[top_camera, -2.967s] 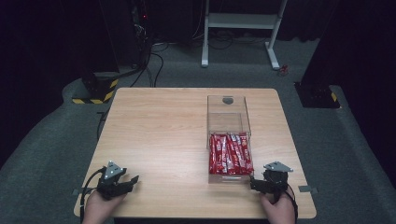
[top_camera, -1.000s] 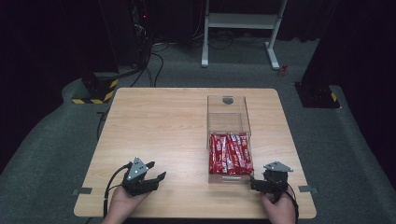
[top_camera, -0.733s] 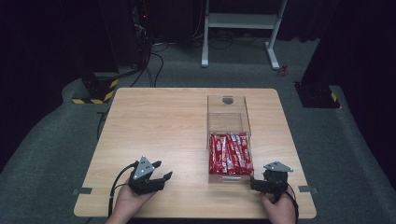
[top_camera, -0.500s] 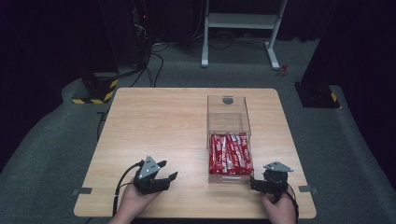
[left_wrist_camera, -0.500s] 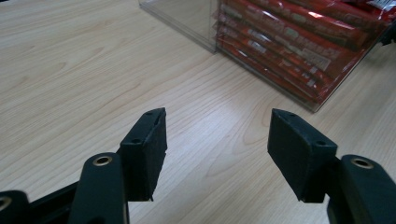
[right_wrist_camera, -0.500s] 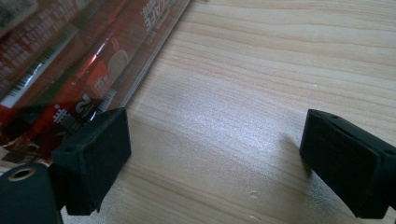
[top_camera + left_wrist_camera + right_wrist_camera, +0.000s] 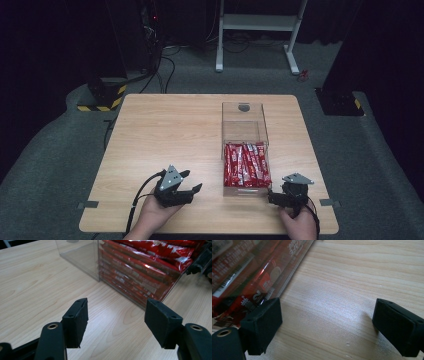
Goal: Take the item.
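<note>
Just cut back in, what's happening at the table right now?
A person holds a gripper in each hand at a wooden table. The left gripper, jaws open and empty, points toward a clear box whose near end is packed with red snack bars. The right gripper, also open and empty, sits by the box's near right corner, one jaw close beside its wall. Nothing has been picked up yet; the bars all lie in the box.
</note>
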Tool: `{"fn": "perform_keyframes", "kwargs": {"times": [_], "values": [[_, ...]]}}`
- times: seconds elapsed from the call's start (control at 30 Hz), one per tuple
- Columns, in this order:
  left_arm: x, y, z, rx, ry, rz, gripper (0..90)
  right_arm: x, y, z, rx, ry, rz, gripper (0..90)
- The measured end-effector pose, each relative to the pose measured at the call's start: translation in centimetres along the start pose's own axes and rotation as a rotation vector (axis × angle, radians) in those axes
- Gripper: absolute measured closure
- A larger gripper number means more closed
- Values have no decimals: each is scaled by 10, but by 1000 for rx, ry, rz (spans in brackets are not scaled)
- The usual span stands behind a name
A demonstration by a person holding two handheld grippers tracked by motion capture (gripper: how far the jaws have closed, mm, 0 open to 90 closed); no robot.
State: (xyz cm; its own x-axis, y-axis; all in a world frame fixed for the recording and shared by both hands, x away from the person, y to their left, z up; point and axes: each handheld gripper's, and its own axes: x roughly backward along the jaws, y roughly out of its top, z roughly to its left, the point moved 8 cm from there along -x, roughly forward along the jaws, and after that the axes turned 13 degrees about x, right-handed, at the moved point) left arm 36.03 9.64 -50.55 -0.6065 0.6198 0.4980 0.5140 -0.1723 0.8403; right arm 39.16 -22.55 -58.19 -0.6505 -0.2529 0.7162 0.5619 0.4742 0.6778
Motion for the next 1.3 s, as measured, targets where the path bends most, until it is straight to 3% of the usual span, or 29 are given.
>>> {"fn": "perform_keyframes", "kwargs": {"times": [1.3], "values": [[-27,39,-56,-40,-116,-31,387,0,0,0,5,1,-4,98]]}}
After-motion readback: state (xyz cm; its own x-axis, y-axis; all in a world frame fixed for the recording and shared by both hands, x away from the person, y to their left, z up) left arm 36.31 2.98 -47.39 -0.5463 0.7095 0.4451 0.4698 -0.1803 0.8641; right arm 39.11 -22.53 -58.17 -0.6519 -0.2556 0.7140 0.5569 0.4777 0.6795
